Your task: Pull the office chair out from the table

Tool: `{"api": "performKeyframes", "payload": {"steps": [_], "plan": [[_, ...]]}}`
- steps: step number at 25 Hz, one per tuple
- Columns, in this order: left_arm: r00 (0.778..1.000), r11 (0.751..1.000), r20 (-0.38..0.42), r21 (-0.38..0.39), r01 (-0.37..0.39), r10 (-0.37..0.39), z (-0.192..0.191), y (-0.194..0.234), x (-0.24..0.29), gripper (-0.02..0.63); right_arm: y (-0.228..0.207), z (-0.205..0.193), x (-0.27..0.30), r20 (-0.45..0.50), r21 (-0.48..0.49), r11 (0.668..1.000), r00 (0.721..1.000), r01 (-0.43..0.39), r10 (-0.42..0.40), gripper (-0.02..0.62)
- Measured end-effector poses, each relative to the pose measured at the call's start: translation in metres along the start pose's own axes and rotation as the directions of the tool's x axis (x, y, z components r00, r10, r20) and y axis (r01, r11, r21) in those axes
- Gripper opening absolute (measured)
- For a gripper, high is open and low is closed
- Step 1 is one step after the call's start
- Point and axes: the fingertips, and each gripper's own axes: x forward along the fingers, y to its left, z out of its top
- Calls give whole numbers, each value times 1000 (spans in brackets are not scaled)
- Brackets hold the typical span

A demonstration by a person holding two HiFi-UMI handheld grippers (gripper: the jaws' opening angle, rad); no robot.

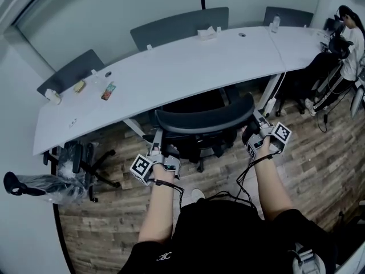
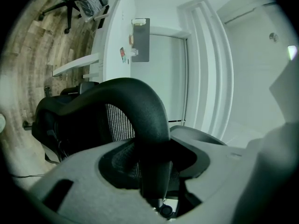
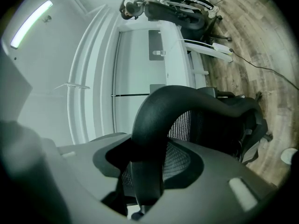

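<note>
at the white table, office chair sits partly tucked (not yet clear); left gripper, right gripper clamp its backrest.

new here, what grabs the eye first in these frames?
The black mesh-backed office chair in the centre, close to the near edge of the long curved white table. The left hand-held gripper and the right hand-held gripper are each clamped on a side of the chair's backrest frame, which fills both gripper views. Next, a person at the table's far right end.
</note>
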Motion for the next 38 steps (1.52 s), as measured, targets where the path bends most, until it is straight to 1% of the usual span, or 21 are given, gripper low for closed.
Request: {"api": "performKeyframes", "payload": {"steps": [4,7,10,12,16,20,22,25,27,31,38], "plan": [[1000,1000,-1,12,21,-21,-17,-5,-17,199,3,3,-22,-8,-2,1000,1000,-13,13,206],[999,999,-37,33,3,-2,-36,-1,-34,201,1,7,-45,-8,11,1000,1000,-7,7,204],[998,999,-60,27,20,-18,-56,-8,-51,202,2,9,-70,-14,6,1000,1000,0,0,204],[998,999,-49,26,29,-27,-64,-11,-63,202,5,8,-83,-20,2,1000,1000,-3,3,204],[999,999,11,15,31,-31,-79,-8,-89,201,4,4,-115,-41,1,1000,999,-6,6,204],[999,999,12,31,43,-43,-101,-14,-112,202,7,6,-147,-50,-7,1000,999,-13,13,204],[999,998,11,35,52,-53,-117,-16,-125,204,7,10,-167,-52,-13,1000,998,-20,19,206],[997,997,21,38,73,-74,-152,-16,-151,206,5,20,-205,-59,-22,999,998,-39,38,206],[997,997,33,36,73,-74,-167,-16,-166,206,4,22,-225,-66,-22,999,997,-41,39,207],[996,998,61,31,56,-57,-183,-19,-189,205,8,21,-253,-85,-24,1000,996,-14,12,207],[998,999,51,29,41,-43,-193,-29,-198,206,18,22,-267,-83,-27,1000,997,-3,1,208]]}}
